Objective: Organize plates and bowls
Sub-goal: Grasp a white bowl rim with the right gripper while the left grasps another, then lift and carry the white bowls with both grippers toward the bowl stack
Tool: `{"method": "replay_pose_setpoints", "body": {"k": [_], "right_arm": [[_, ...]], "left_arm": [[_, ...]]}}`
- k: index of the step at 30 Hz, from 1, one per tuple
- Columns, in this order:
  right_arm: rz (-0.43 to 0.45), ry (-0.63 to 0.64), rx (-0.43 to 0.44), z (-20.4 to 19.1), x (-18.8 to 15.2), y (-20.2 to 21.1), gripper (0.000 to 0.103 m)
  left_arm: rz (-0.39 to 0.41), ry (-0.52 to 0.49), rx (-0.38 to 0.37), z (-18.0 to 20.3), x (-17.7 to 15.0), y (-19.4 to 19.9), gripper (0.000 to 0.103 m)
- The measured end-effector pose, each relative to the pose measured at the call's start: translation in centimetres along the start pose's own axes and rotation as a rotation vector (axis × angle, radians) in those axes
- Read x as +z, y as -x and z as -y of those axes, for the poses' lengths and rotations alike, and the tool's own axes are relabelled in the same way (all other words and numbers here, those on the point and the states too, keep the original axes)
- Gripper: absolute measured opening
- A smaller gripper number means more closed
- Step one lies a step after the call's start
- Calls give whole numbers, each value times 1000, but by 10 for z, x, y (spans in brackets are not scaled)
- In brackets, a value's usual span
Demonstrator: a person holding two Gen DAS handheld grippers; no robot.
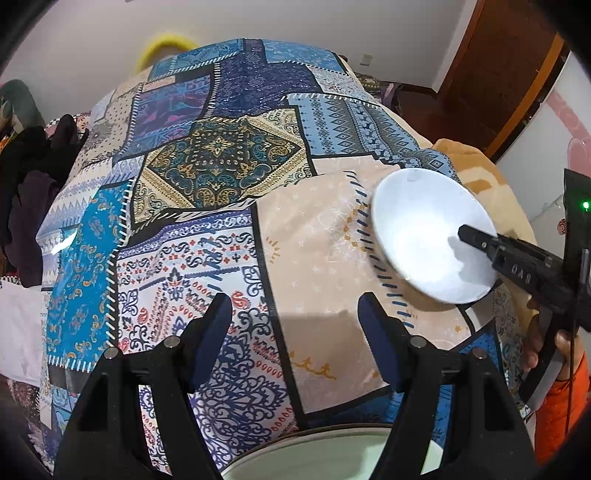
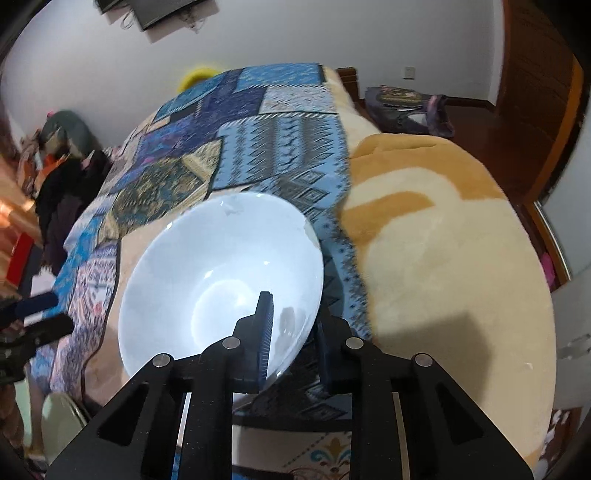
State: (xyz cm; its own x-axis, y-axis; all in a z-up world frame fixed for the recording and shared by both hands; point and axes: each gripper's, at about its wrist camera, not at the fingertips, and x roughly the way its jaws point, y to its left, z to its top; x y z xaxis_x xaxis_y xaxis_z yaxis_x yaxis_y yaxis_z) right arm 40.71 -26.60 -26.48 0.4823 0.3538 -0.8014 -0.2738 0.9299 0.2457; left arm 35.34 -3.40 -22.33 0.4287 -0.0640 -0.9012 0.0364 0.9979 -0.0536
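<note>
Bowl [image 2: 221, 280] on patchwork cloth [image 1: 207, 177], right of plate [image 1: 310, 458].

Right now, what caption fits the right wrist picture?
Right hand-held gripper pinches the white bowl's rim above the patchwork cloth.

The left wrist view looks steeply down along its fingers onto the patchwork cloth [image 1: 221, 206] from near its front edge. The right wrist view looks down from the cloth's right side, close over the white bowl [image 2: 221, 280]. Both share the cloth, the bowl [image 1: 432, 236] and the far wall [image 1: 295, 22].
</note>
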Motion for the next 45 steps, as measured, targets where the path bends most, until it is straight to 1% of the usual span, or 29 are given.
{"method": "replay_pose_setpoints", "body": {"k": [3, 4, 8, 13, 15, 17, 18, 21, 22, 24, 25, 28, 36, 39, 45], "right_arm": [[-11, 35, 12, -7, -3, -3, 19], [-16, 38, 29, -9, -5, -3, 19], [-36, 47, 91, -17, -8, -4, 19], [-51, 104, 114, -31, -14, -1, 19], [-57, 114, 121, -33, -16, 0, 19], [-56, 115, 122, -34, -17, 0, 19], [-56, 112, 122, -34, -17, -1, 19], [-61, 90, 135, -32, -17, -3, 19], [-61, 86, 134, -32, -17, -3, 19], [-58, 83, 131, -33, -17, -4, 19], [-59, 83, 128, -33, -18, -3, 19], [-60, 79, 125, -33, -19, -1, 19], [-62, 76, 129, -40, -22, 11, 19], [-55, 85, 125, -45, -24, 20, 19], [-7, 91, 127, -54, -26, 50, 19]], "left_arm": [[-9, 5, -25, 4, 3, -3, 70], [-13, 3, -31, 6, 4, -5, 70], [-30, -11, -34, 14, 10, -18, 70], [-58, -33, -25, 21, 11, -34, 70], [-74, -35, -26, 21, 9, -40, 66], [-94, -36, -27, 22, 8, -48, 57], [-100, -37, -23, 24, 8, -51, 55], [-116, -48, -18, 28, 8, -61, 38], [-122, -52, -24, 30, 8, -64, 33], [-116, -59, -43, 33, 8, -64, 27], [-113, -63, -47, 34, 7, -64, 21], [-97, -72, -32, 37, 7, -63, 21], [-100, -54, -45, 34, 0, -50, 21], [-85, -55, -49, 34, -6, -37, 21], [-36, -52, -59, 34, -12, -4, 21]]}}
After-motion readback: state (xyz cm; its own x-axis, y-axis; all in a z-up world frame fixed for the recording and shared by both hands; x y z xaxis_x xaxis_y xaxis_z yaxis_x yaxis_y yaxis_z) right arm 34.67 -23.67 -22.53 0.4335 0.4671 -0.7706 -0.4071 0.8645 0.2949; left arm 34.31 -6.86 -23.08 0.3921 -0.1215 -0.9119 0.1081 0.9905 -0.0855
